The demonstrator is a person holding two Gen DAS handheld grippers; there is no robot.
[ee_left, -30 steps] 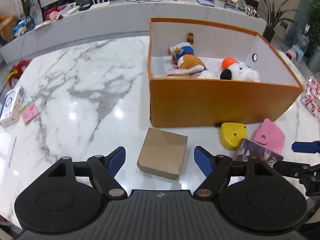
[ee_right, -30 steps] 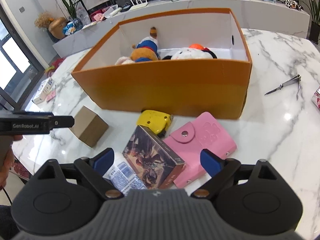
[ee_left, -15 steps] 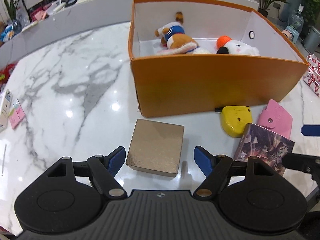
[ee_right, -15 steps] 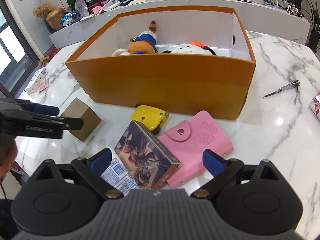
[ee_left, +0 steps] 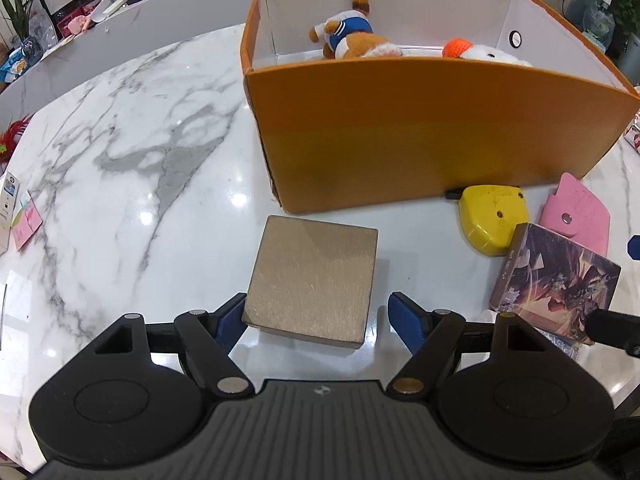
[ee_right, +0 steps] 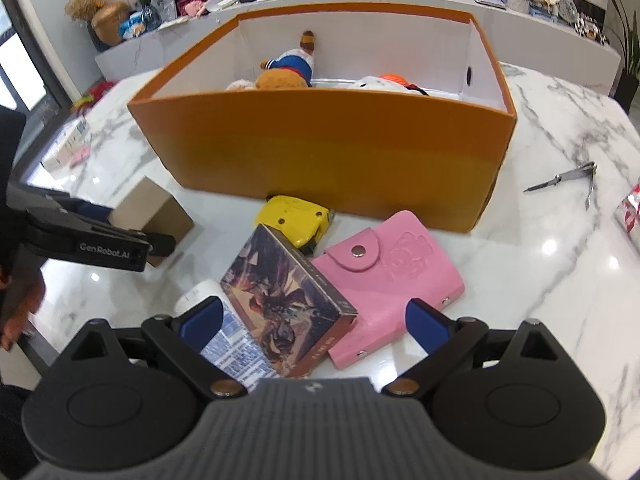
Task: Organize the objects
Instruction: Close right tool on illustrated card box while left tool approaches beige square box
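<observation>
two plush toys (ee_left: 352, 40) already lie in the orange box (ee_left: 420, 132) ahead. the left gripper (ee_left: 316, 316), spread, straddles the brown cardboard box (ee_left: 312, 284); right of it, the right gripper (ee_right: 316, 320), spread, hovers over card box (ee_right: 288, 300) and pink wallet (ee_right: 384, 276). yellow tape measure (ee_right: 292, 216) waits too.

The left gripper (ee_left: 316, 314) is showing matte black linkage arms, blue finger pads (ee_left: 404, 314), brass-coloured pivot pins and a ribbed grey housing. The right gripper (ee_right: 314, 320) is presenting identical construction. White "GenRobot.AI" lettering is appearing on the left unit's black side.
</observation>
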